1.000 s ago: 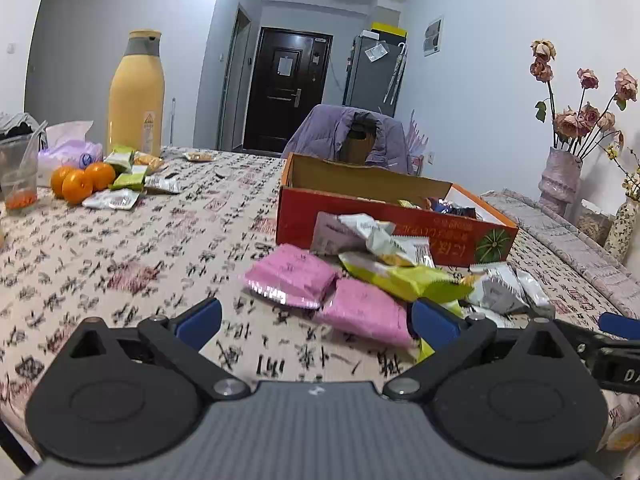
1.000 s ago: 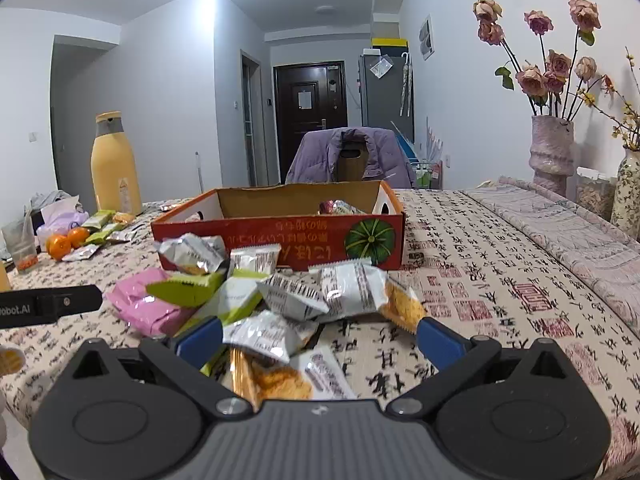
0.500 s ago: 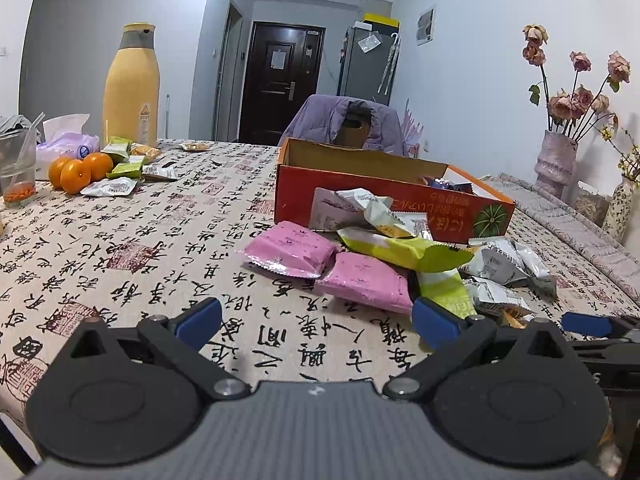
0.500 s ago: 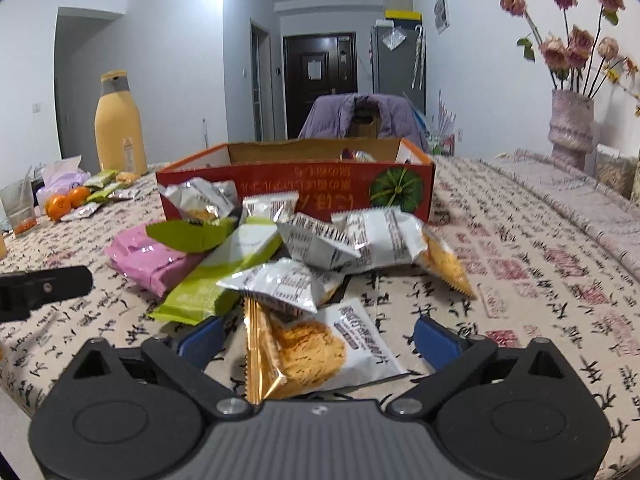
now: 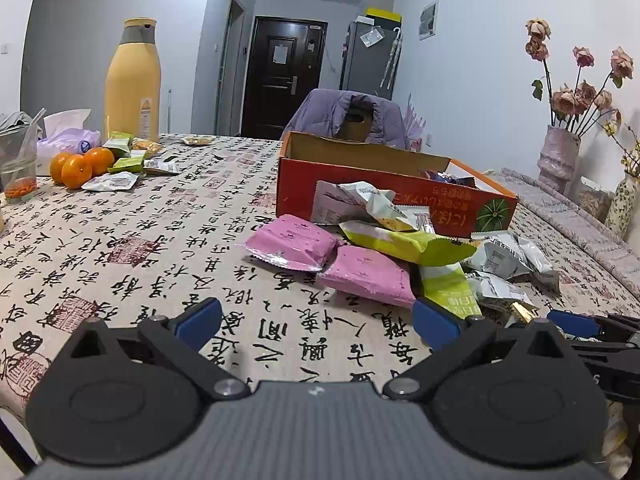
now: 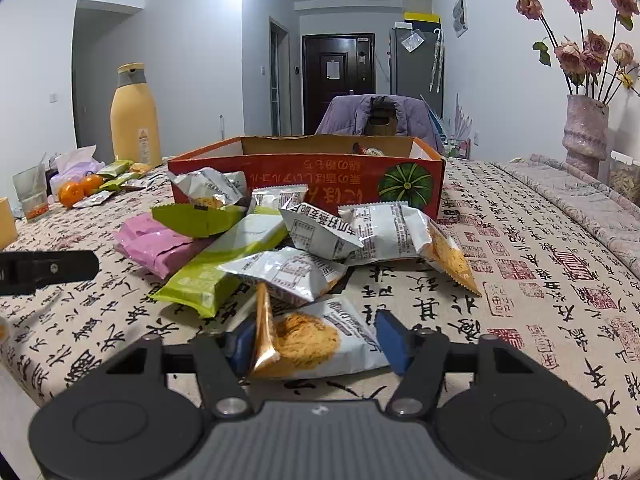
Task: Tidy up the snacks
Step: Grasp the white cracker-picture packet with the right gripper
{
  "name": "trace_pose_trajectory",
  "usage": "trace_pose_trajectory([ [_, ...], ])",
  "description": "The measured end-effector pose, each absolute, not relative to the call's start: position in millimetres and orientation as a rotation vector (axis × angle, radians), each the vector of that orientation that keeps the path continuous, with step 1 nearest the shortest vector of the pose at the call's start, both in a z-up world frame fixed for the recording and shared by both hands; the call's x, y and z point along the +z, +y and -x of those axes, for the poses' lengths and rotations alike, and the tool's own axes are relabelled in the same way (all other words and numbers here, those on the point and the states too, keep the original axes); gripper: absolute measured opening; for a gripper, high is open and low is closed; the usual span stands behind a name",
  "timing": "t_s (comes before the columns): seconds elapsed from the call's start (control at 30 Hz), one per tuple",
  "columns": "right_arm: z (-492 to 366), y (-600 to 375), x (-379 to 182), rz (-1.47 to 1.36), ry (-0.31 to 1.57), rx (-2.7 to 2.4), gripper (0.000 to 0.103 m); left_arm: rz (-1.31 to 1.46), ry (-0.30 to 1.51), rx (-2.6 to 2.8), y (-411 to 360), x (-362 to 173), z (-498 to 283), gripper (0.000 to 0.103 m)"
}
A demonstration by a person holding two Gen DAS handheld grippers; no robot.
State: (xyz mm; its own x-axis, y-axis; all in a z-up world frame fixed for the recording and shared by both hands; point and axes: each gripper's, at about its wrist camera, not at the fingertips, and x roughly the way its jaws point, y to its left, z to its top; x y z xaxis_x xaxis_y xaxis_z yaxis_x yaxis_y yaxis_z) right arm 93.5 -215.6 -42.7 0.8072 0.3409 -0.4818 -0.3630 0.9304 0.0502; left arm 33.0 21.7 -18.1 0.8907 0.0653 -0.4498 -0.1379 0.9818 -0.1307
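A heap of snack packets lies in front of an open red cardboard box (image 6: 308, 176) (image 5: 384, 184). Pink packets (image 5: 292, 244), green packets (image 6: 224, 264) and silver packets (image 6: 372, 232) make up the heap. My right gripper (image 6: 316, 340) has its jaws closing around a silver-and-orange noodle snack packet (image 6: 312, 336) at the near edge of the heap; the fingers stand on either side of it. My left gripper (image 5: 316, 320) is open and empty, low over the tablecloth just left of the pink packets.
A tall yellow bottle (image 5: 134, 80), oranges (image 5: 76, 164), several more snack packets (image 5: 120, 168), a tissue pack and a glass (image 5: 16, 164) stand at the far left. A vase of dried roses (image 6: 584, 132) stands at the right. A chair with a purple jacket (image 6: 380, 116) is behind the box.
Both grippers have dropped lower and moved forward towards the heap. The right gripper's jaws have narrowed around the noodle snack packet.
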Motion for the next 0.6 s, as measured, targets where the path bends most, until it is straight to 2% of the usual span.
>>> trace_pose_trajectory([
  [0.03,-93.0,-216.9,-41.9,0.041,0.503,0.383,0.056,0.163,0.46,0.107,22.4,-17.7,-32.9,0.103],
  [0.1,-90.4,-218.6,-39.4,0.032,0.492,0.408,0.045,0.164,0.459,0.107,23.0,-17.1,-32.7,0.103],
  [0.33,-87.3,-222.9,-35.9,0.018,0.473,0.416,0.044,0.174,0.47,0.108,25.3,-18.6,-32.8,0.103],
  [0.37,-86.2,-224.2,-33.7,0.015,0.464,0.419,0.041,0.177,0.471,0.108,25.8,-18.2,-33.2,0.103],
  [0.4,-85.2,-226.1,-30.4,0.01,0.452,0.434,0.022,0.179,0.47,0.109,26.1,-17.5,-33.6,0.103],
  [0.6,-83.5,-234.7,-13.2,0.026,0.381,0.419,0.013,0.179,0.471,0.101,24.0,-13.9,-41.9,0.103],
])
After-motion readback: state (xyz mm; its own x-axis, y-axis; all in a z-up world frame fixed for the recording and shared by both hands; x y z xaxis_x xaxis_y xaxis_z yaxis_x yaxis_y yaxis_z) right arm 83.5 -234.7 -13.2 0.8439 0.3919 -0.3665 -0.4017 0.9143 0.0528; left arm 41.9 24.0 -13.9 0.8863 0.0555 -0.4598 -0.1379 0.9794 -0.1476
